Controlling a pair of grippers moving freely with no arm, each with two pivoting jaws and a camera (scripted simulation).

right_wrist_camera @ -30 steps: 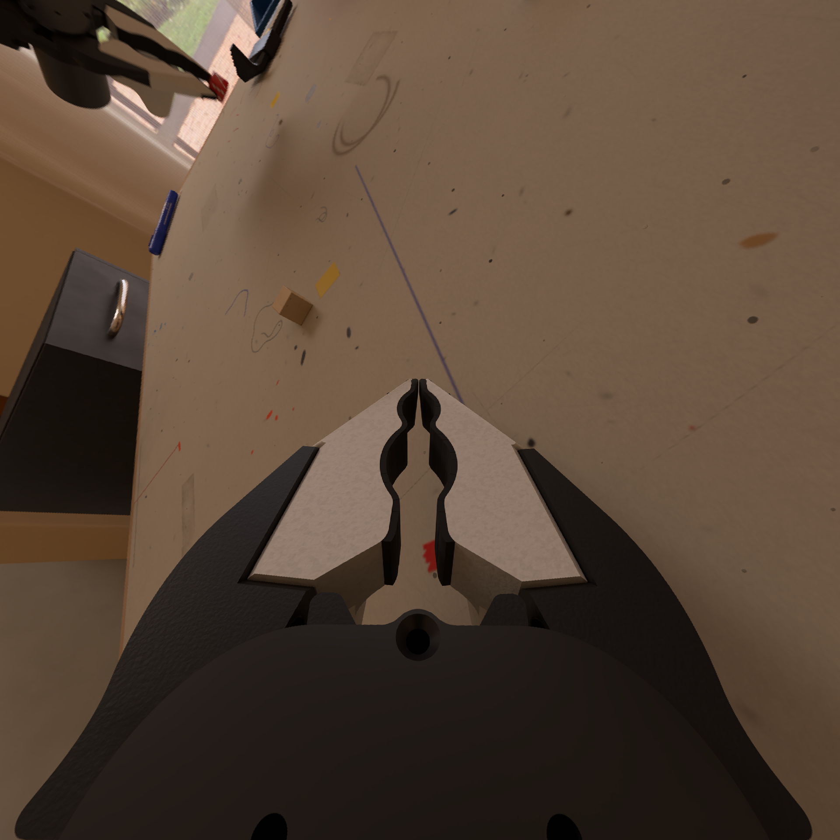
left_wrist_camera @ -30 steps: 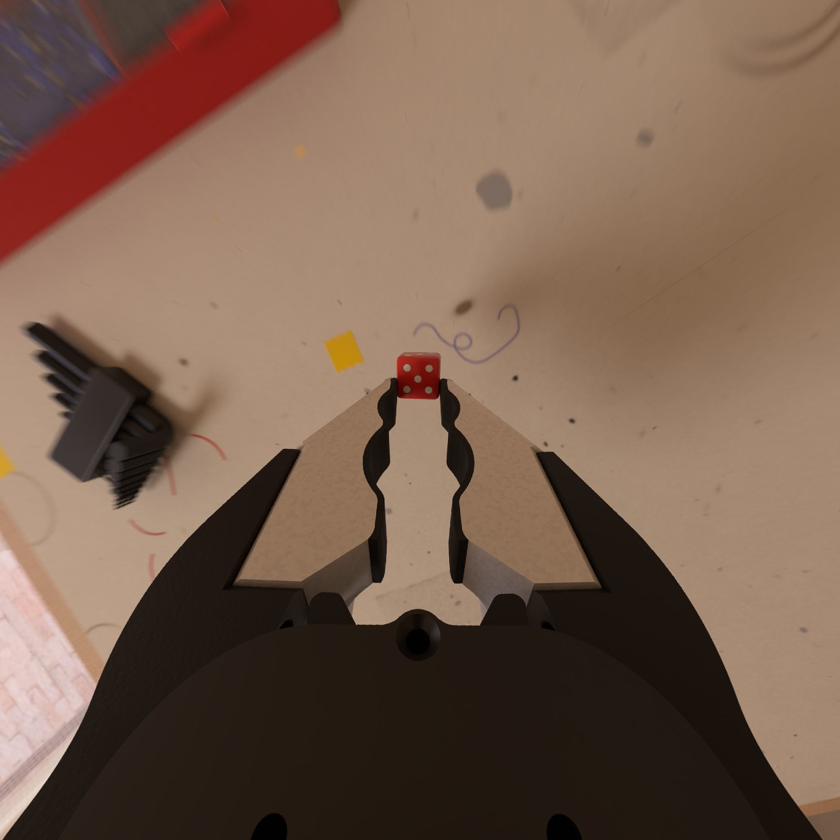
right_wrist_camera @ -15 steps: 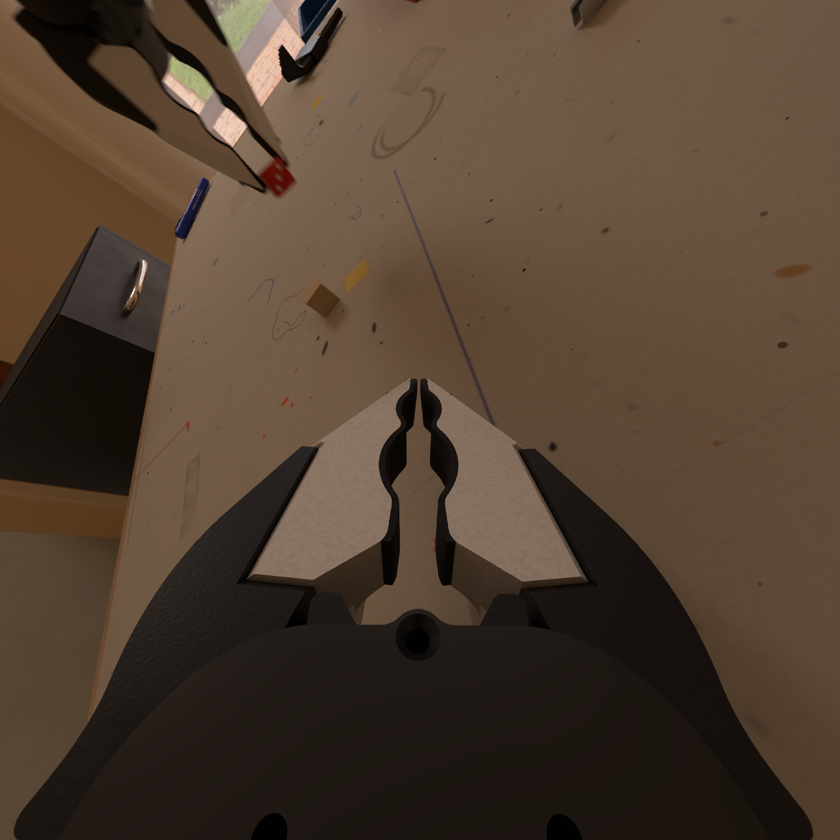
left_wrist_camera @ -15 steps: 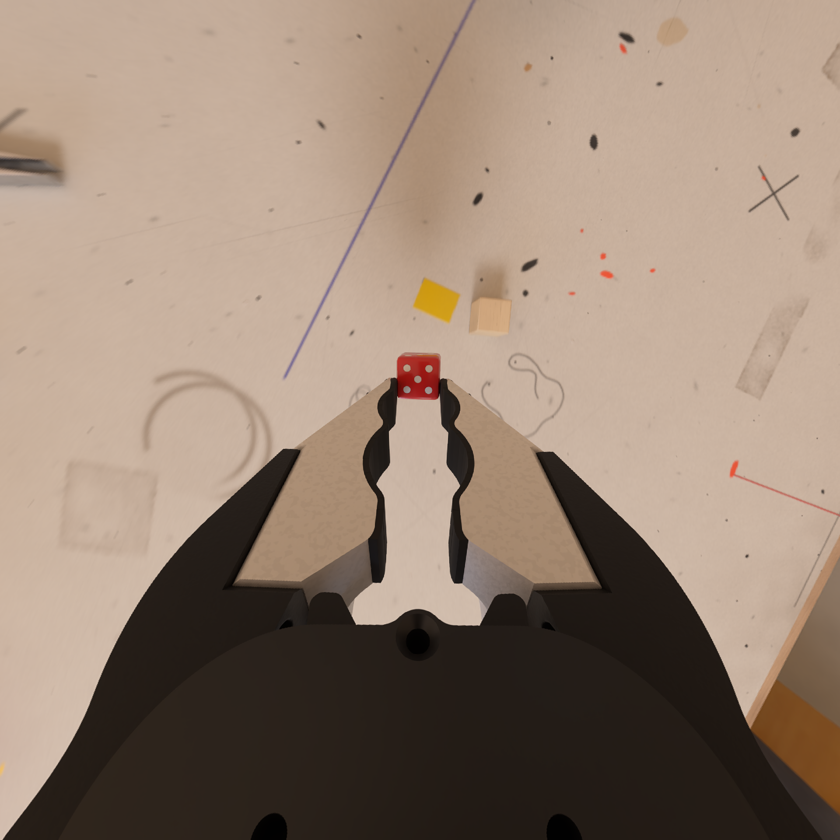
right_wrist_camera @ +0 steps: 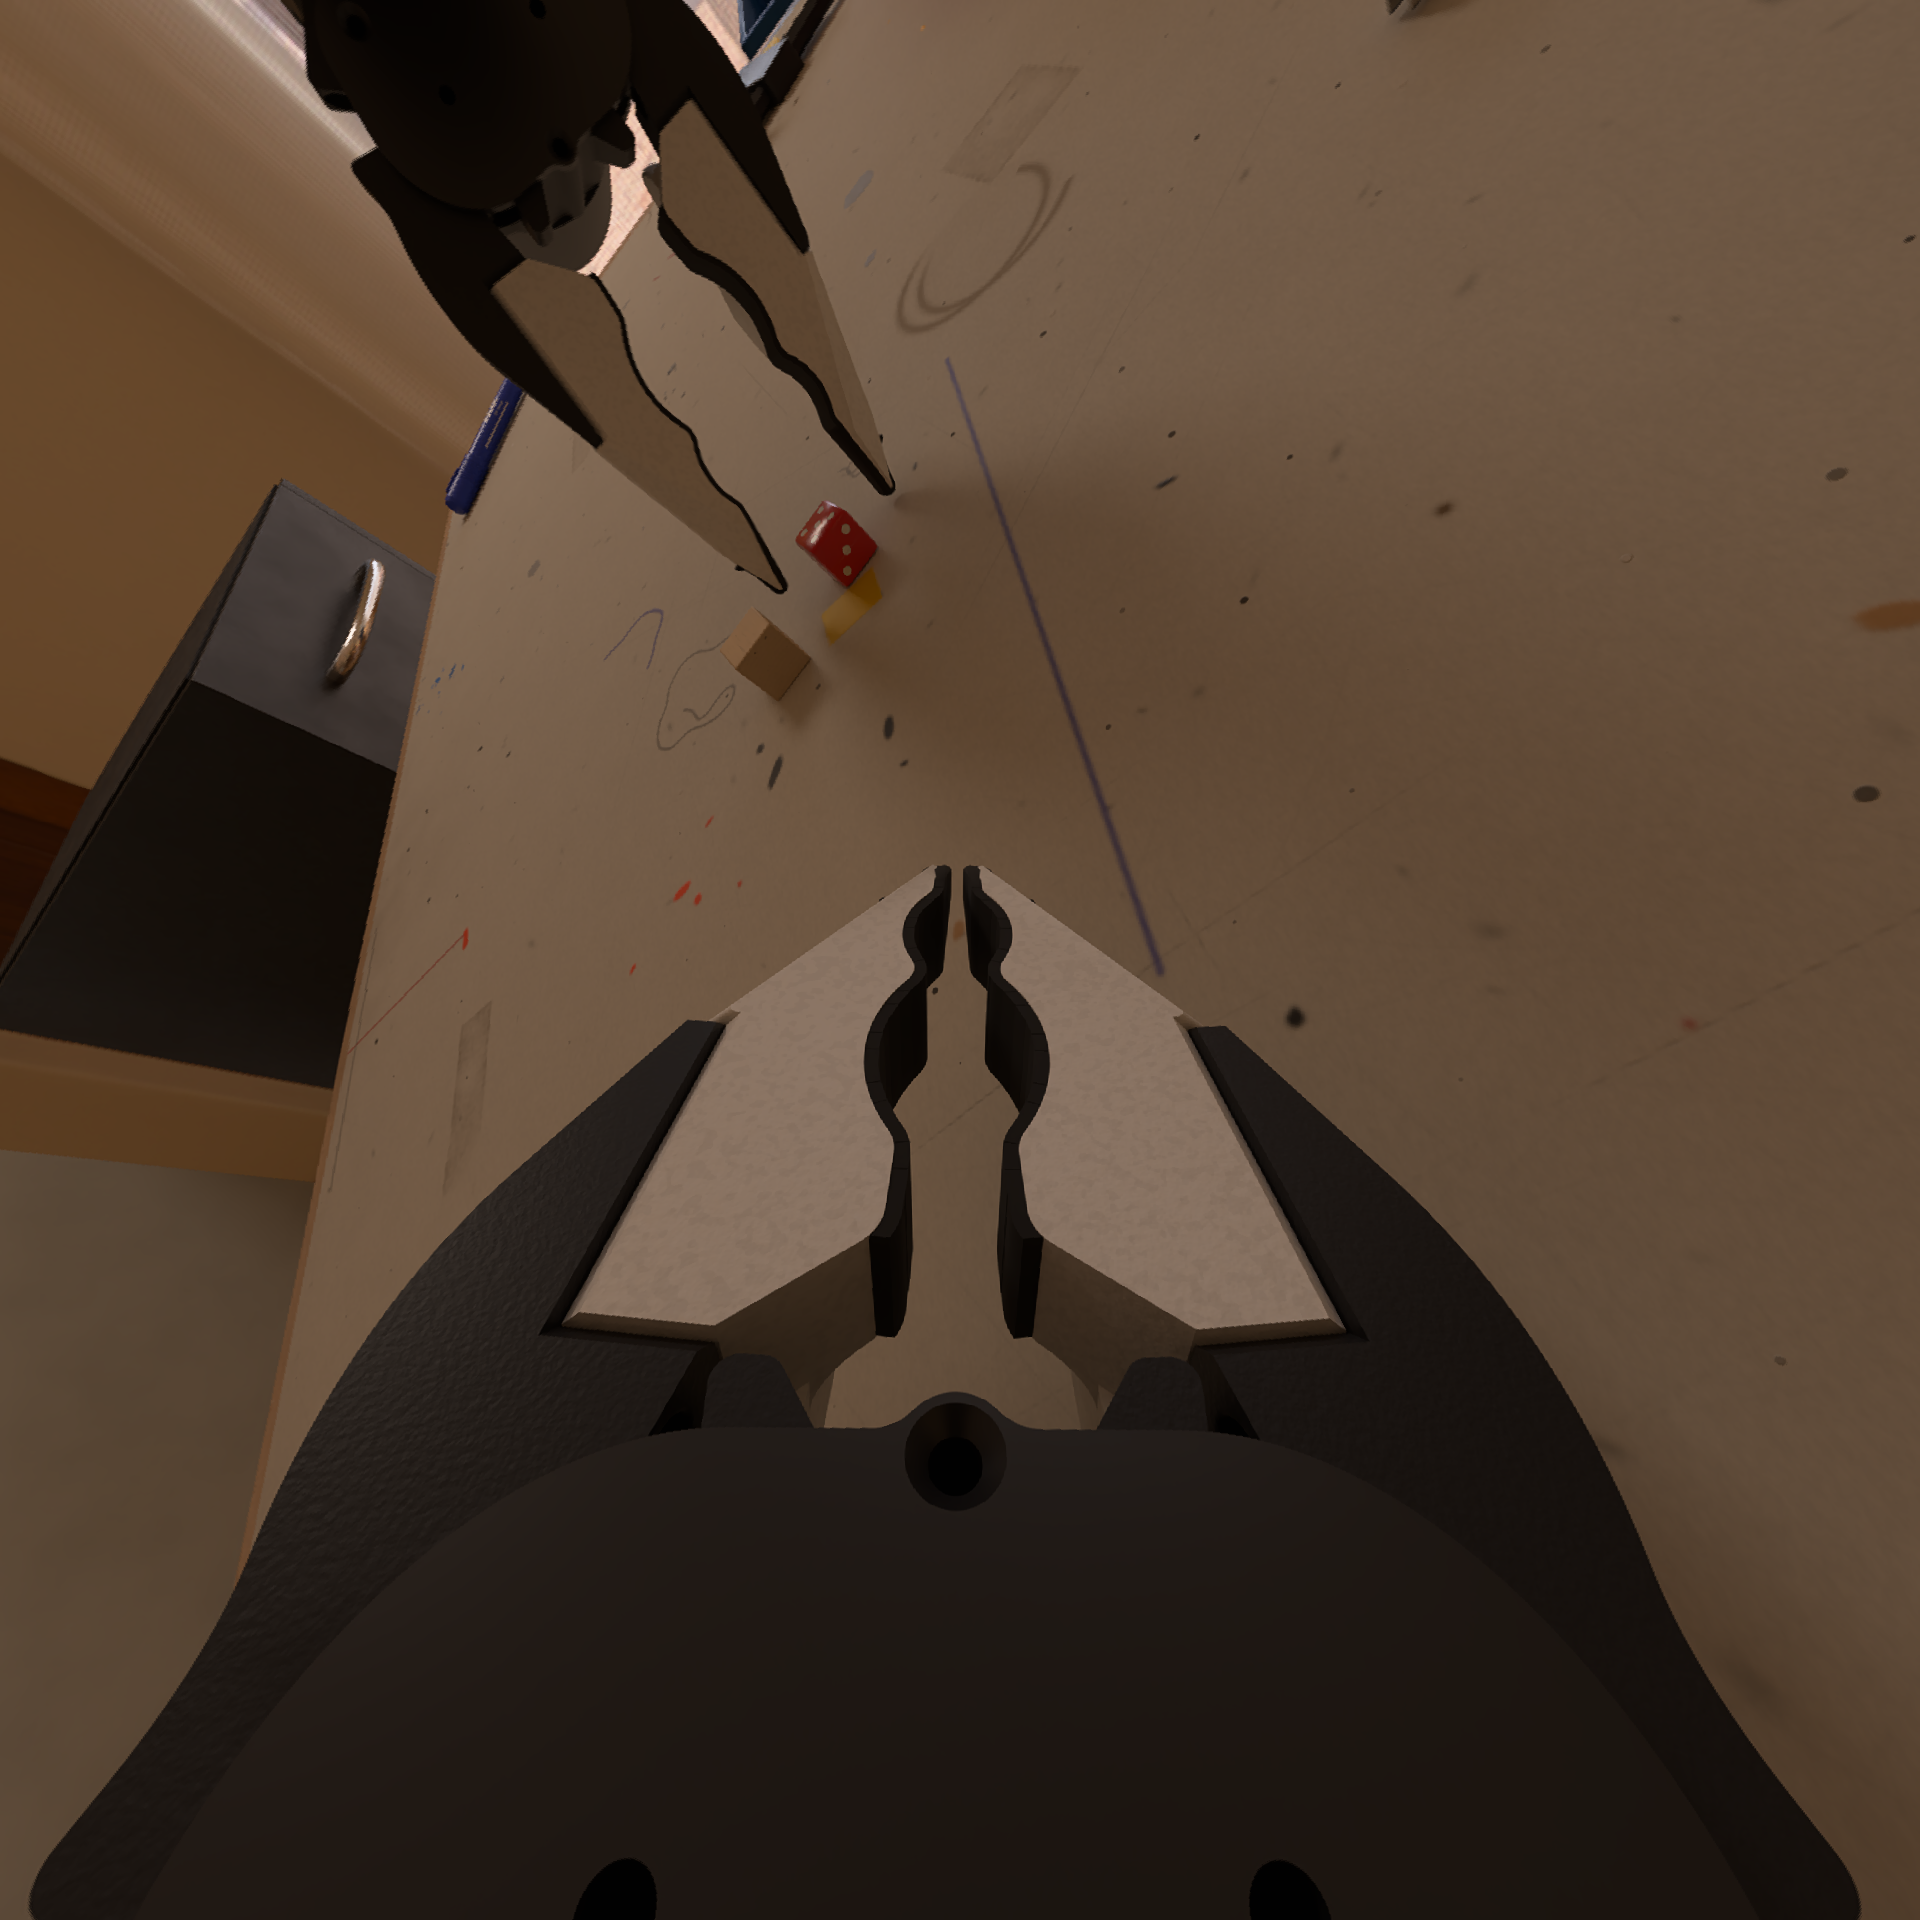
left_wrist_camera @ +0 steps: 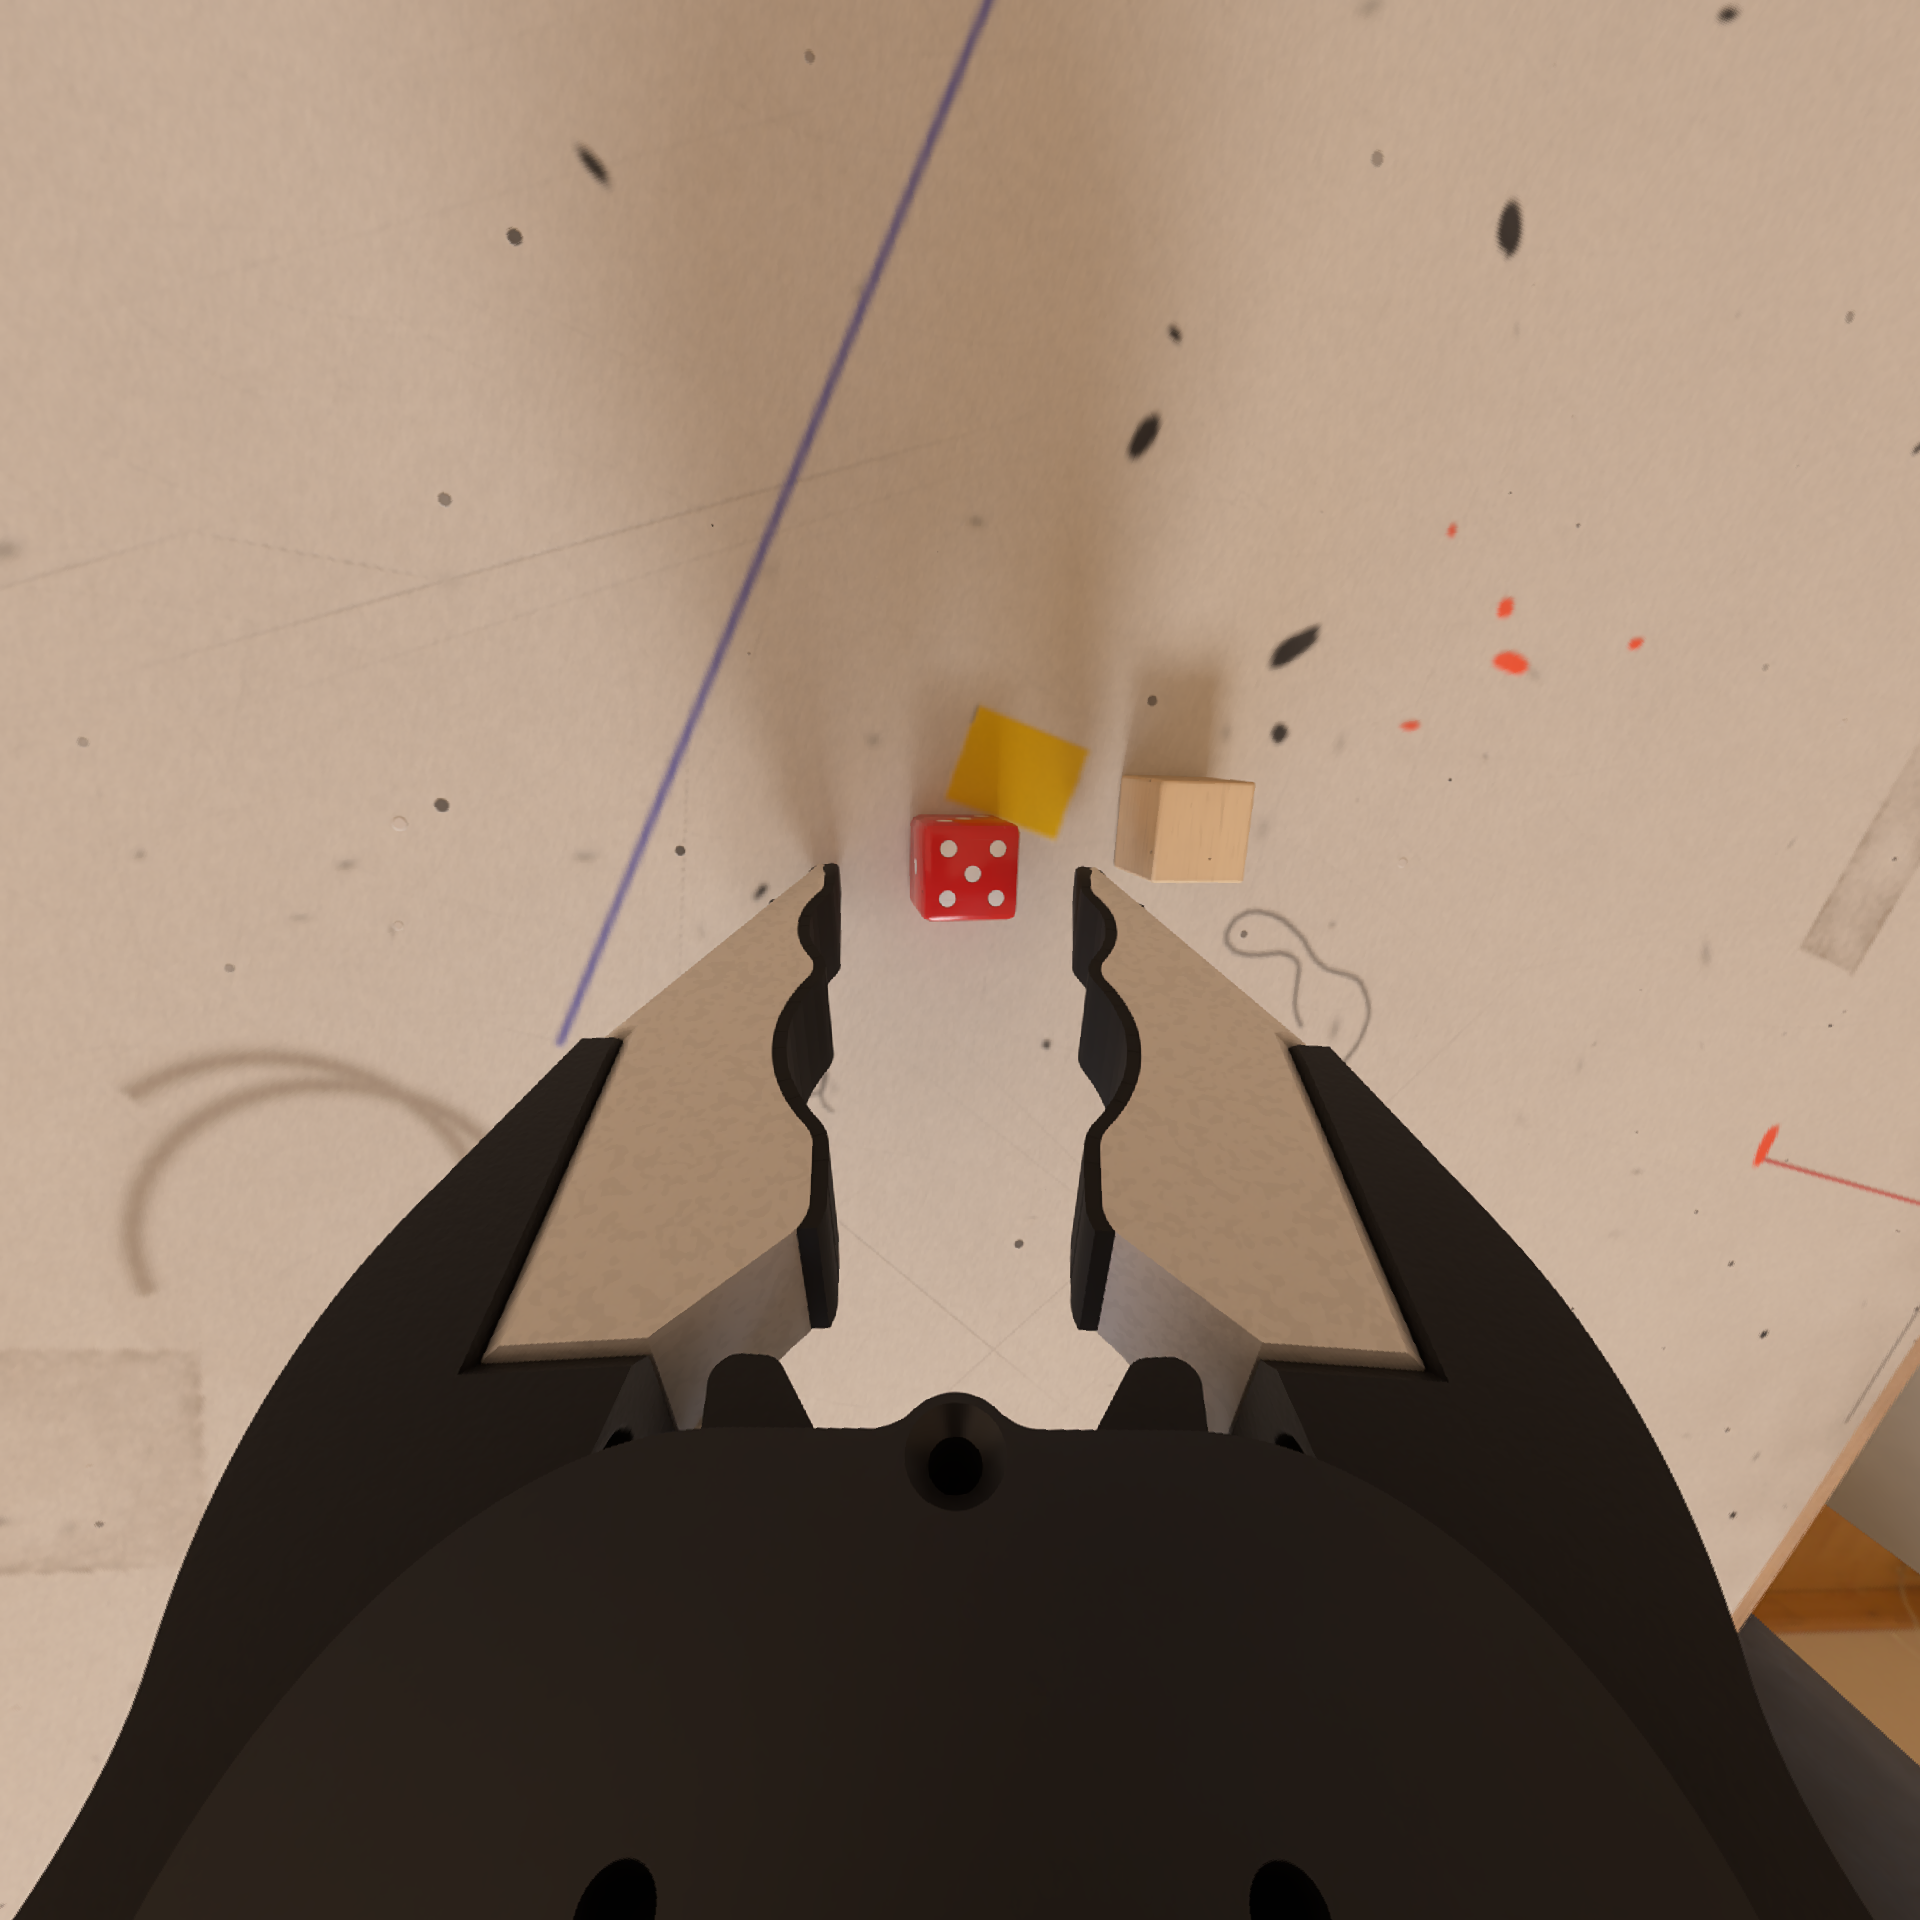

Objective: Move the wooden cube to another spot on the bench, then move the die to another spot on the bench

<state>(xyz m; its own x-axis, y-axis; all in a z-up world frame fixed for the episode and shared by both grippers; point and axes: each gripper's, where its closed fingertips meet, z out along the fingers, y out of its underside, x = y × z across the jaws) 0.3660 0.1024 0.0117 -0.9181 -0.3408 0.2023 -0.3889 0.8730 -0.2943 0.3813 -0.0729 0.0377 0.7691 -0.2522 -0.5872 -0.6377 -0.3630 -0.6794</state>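
Observation:
The red die [left_wrist_camera: 964, 868] with white pips sits on the pale bench, free, just beyond my left gripper's tips. My left gripper [left_wrist_camera: 954, 883] is open and empty, its fingers either side of the die without touching it. The wooden cube [left_wrist_camera: 1184, 828] rests on the bench a little to the die's right. In the right wrist view the die [right_wrist_camera: 836, 539] lies between the left gripper's [right_wrist_camera: 834, 538] spread tips, with the cube [right_wrist_camera: 769, 654] nearer. My right gripper [right_wrist_camera: 956, 878] is shut and empty, well short of both.
A yellow square patch [left_wrist_camera: 1016, 769] lies flat behind the die. A long blue line [left_wrist_camera: 774, 520] crosses the bench. The bench edge [left_wrist_camera: 1860, 1434] runs at the lower right. A dark cabinet with a metal handle [right_wrist_camera: 353, 623] stands beside the bench; a blue pen [right_wrist_camera: 483, 447] lies at its edge.
My left gripper carried the die across the bench toward the wooden cube, came down, and opened. The die now rests on the bench, released. My right gripper stayed shut, drifting slightly.

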